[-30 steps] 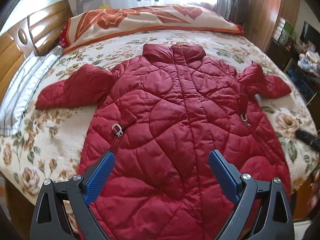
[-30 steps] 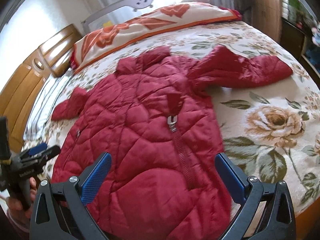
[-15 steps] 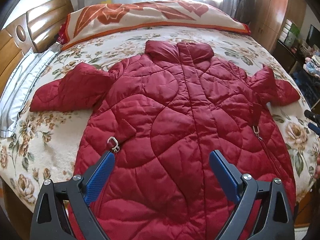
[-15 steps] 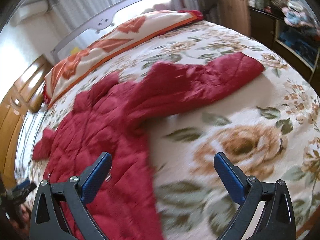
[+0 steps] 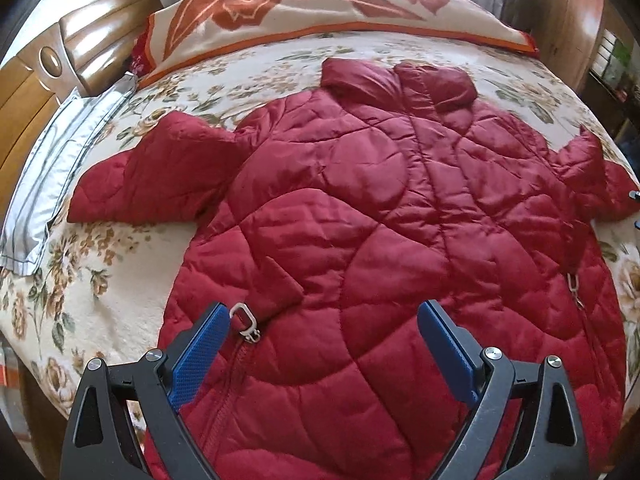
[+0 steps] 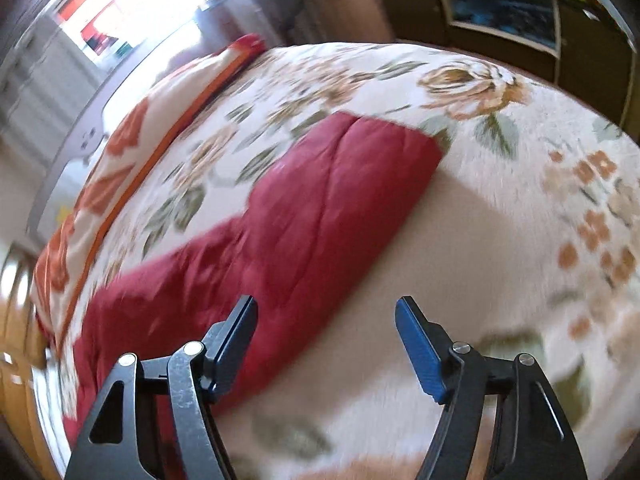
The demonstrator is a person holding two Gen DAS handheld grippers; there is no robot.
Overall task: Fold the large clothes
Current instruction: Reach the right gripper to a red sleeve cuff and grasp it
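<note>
A large red quilted coat (image 5: 380, 240) lies spread flat on the floral bed, collar toward the far pillow, sleeves out to both sides. My left gripper (image 5: 324, 344) is open and empty, hovering over the coat's lower part, next to a metal zipper pull (image 5: 245, 320). My right gripper (image 6: 326, 344) is open and empty, just above the bedspread beside the coat's right sleeve (image 6: 320, 208); its left finger is over the sleeve's edge. The right wrist view is motion-blurred.
A floral bedspread (image 5: 100, 288) covers the bed. An orange-flowered pillow (image 5: 320, 8) lies at the head, with a grey striped pillow (image 5: 52, 184) and a wooden headboard (image 5: 60, 64) at the left. Dark furniture (image 6: 520, 20) stands beyond the bed's right side.
My right gripper has swung right, from over the coat's body to the right sleeve, and lower. My left gripper has moved closer to the coat. Both stay open.
</note>
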